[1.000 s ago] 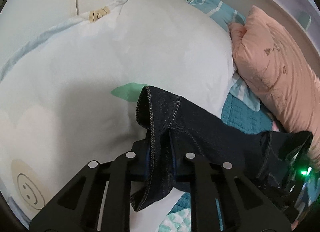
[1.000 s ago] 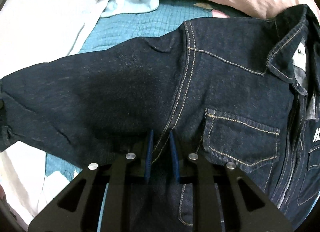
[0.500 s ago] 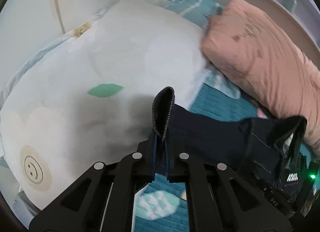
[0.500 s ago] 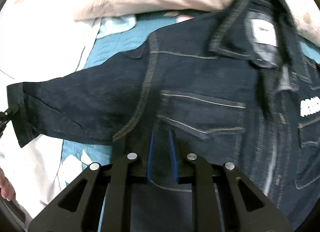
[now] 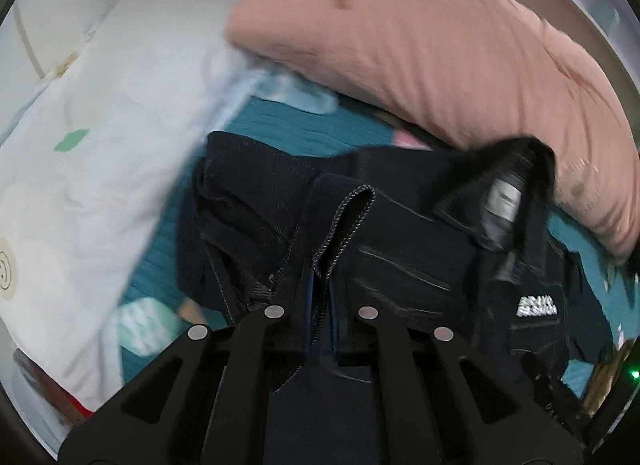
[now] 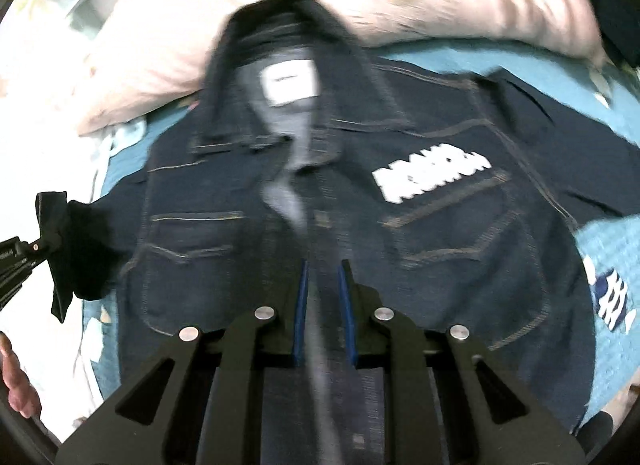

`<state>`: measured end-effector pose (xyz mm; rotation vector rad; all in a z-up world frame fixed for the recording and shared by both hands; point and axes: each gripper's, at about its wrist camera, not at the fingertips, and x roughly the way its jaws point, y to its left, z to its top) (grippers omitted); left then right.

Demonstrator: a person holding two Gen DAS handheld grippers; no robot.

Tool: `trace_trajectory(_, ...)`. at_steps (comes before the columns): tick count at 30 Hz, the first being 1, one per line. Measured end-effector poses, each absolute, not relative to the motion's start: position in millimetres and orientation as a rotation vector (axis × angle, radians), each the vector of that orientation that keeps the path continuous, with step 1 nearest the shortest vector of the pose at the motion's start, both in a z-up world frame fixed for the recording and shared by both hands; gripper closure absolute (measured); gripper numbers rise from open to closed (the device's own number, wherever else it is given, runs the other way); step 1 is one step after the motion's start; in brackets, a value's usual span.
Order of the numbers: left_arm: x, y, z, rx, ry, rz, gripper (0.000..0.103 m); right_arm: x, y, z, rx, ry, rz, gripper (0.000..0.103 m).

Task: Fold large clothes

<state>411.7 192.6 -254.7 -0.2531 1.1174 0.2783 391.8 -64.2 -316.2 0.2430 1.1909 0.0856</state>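
Dark denim jacket lies front-up on the bed w/ collar by pink pillow; left gripper pinches the sleeve cuff tight, right gripper nearly shut on front fabric; stiff denim could slip out, spoiling the fold.

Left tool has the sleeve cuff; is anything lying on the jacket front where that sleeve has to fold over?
Nothing visible does. The left tool grips the sleeve cuff, and the denim jacket front lies bare on the teal bedspread. The pink pillow sits only behind the collar.
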Motion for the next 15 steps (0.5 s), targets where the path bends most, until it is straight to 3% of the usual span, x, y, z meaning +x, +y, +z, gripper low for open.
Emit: trace_trajectory(15, 443.3, -11.6, -288.6, -0.127, 1.225, 0.049, 0.096, 378.8, -199.0, -324.9, 0.299, 1.214, -0.107, 0.088)
